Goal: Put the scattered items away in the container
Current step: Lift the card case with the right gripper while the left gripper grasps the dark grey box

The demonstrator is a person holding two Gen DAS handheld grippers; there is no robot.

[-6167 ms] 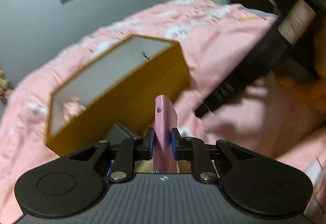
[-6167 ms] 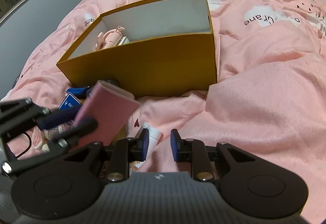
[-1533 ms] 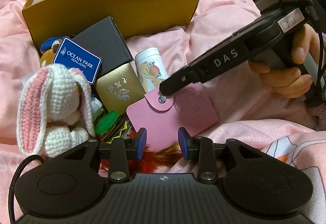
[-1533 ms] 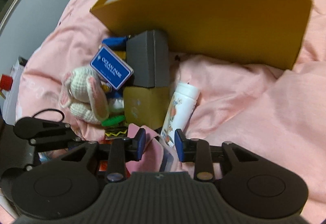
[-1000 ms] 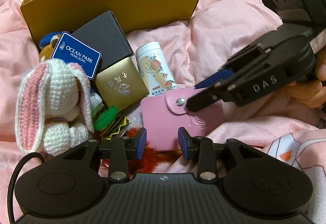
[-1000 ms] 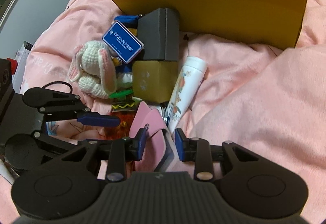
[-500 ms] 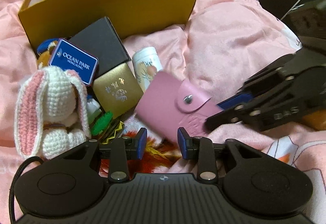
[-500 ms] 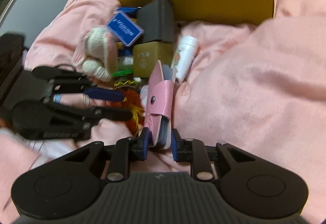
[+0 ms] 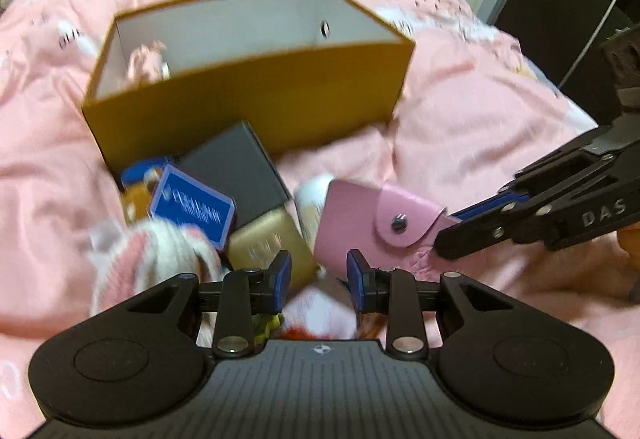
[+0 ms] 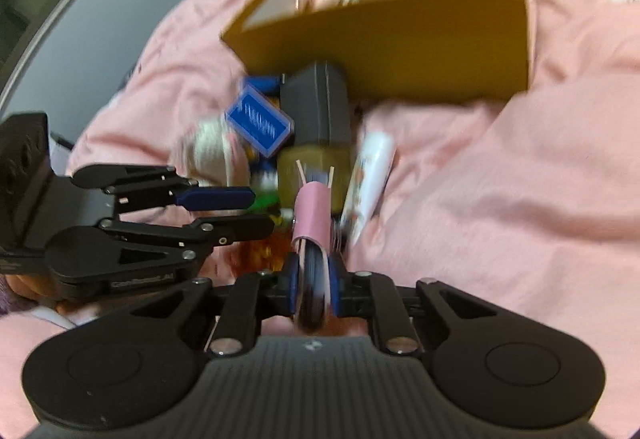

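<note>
Jaws, right gripper [image 10: 314, 285]: closing on pink card holder [image 10: 313, 223], pads pressing both faces, long axis running straight ahead toward yellow box [image 10: 400, 39] beyond. Left gripper [image 9: 319, 275]: partly open, empty, beside holder, farther from box.

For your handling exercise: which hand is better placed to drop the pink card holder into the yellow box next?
Right: its tongs are closing on the pink card holder, lifted toward the yellow box. The left tongs are open and empty.
</note>
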